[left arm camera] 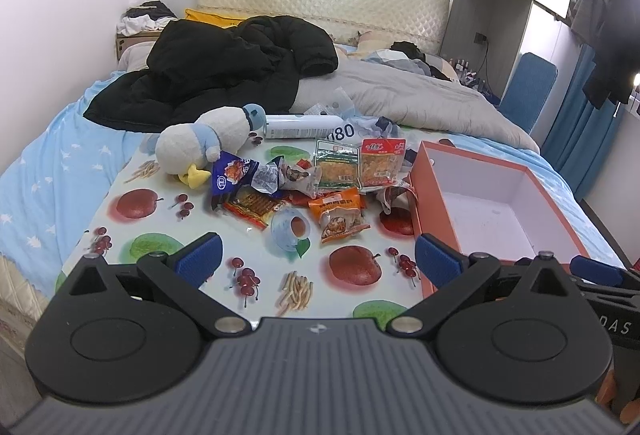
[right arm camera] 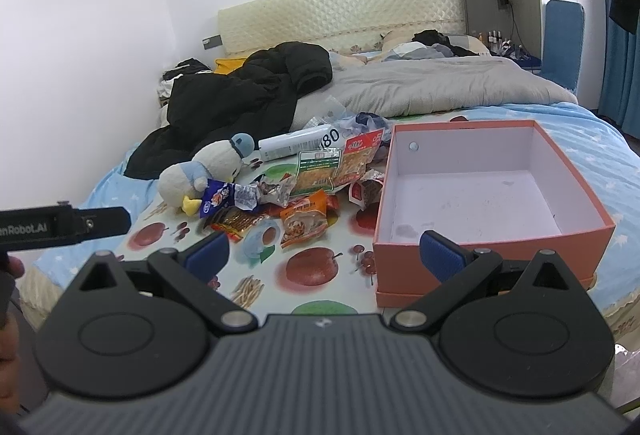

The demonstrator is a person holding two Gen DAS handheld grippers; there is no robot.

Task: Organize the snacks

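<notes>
A heap of snack packets lies on a fruit-print cloth (left arm camera: 168, 191) on the bed: a blue packet (left arm camera: 232, 175), a green packet (left arm camera: 336, 167), a red-and-yellow packet (left arm camera: 382, 161), an orange packet (left arm camera: 340, 215) and a clear wrapped round snack (left arm camera: 290, 229). The same heap shows in the right wrist view, with the orange packet (right arm camera: 304, 221) nearest. To its right stands an orange box (left arm camera: 436, 195) (right arm camera: 452, 255), white inside, with nothing in it. My left gripper (left arm camera: 318, 259) hovers open short of the heap. My right gripper (right arm camera: 324, 253) is open too, its right finger at the box's near wall.
A plush duck (left arm camera: 200, 145) (right arm camera: 208, 171) and a white tube (left arm camera: 304, 127) lie behind the snacks. A black coat (left arm camera: 224, 71) and grey quilt (left arm camera: 400, 95) cover the bed farther back. The other gripper's black body (right arm camera: 64, 225) shows at the left edge of the right wrist view.
</notes>
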